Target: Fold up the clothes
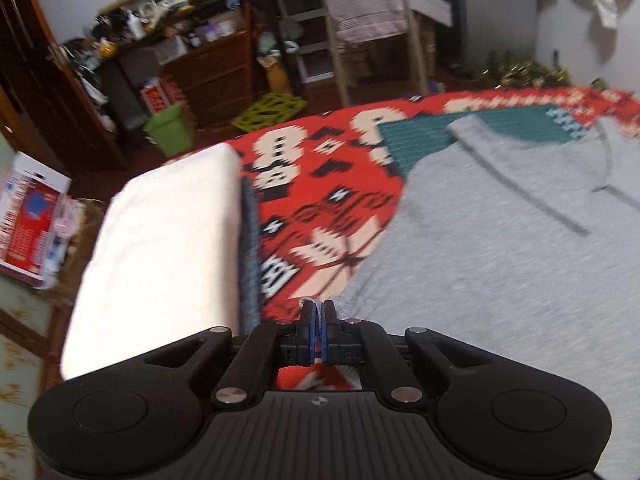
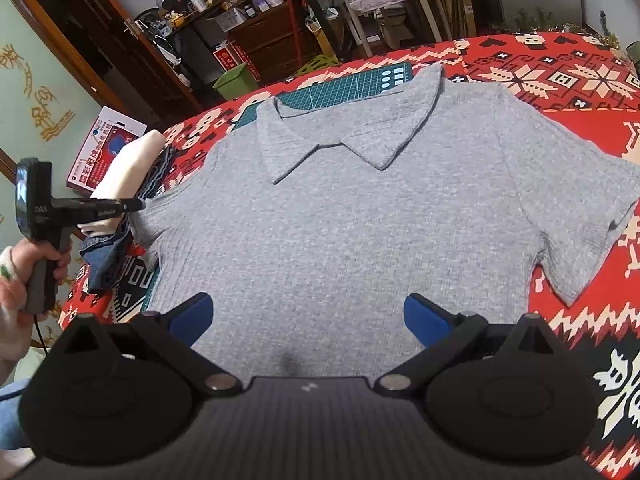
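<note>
A grey polo shirt [image 2: 360, 216] lies flat, front up and collar [image 2: 340, 136] away from the camera, on a red patterned cloth [image 2: 560, 80] that covers the work surface. A green cutting mat [image 2: 352, 86] shows beyond the collar, partly under the shirt.

Right gripper [image 2: 308, 316]: jaws spread wide, holding nothing. The shirt's lower body lies directly between and ahead of the blue fingertips [image 2: 192, 316]; whether they touch the fabric cannot be told. One short sleeve [image 2: 576, 216] extends well to the right of the jaws.

Left gripper [image 1: 319, 312]: jaws closed to a narrow slit. A thin pale edge shows at the tips, where the shirt's edge meets them, so they appear to pinch the shirt's sleeve edge. In the right wrist view this gripper [image 2: 138, 205] sits at the shirt's other sleeve, held by a hand [image 2: 48, 264] far left of the right jaws.

To the left of the left jaws sits a folded white item [image 1: 160, 248] with a folded denim piece [image 1: 250, 248] just beside it. A cluttered shelf [image 2: 240, 12] and a green bin [image 1: 170, 130] stand far ahead of both jaws, off the cloth.
</note>
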A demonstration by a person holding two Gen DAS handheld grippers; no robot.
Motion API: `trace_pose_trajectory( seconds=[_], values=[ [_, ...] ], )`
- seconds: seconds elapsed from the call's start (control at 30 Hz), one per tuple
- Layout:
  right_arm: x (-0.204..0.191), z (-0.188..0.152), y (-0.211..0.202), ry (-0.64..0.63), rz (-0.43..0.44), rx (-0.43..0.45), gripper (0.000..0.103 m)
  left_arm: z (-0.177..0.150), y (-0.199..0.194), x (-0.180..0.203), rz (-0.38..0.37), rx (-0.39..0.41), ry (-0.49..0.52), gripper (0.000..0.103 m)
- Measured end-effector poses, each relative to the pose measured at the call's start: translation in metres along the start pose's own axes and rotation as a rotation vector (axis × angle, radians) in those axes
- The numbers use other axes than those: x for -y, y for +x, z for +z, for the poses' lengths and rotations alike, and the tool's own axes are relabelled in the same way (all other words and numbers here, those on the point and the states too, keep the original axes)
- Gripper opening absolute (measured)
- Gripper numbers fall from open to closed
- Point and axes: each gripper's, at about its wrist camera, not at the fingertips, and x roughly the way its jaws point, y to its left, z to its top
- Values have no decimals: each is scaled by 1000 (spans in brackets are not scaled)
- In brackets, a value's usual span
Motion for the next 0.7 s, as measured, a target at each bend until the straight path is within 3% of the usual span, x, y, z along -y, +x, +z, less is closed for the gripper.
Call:
trace_pose_trajectory(
  seconds=[0.27, 0.7],
  values=[
    [6, -1, -5, 19, -22, 9, 103, -10, 15, -4, 125, -13, 21, 3],
    [3, 0, -6, 6, -24, 4, 103, -19, 25, 12, 168, 15, 153, 7]
  ],
)
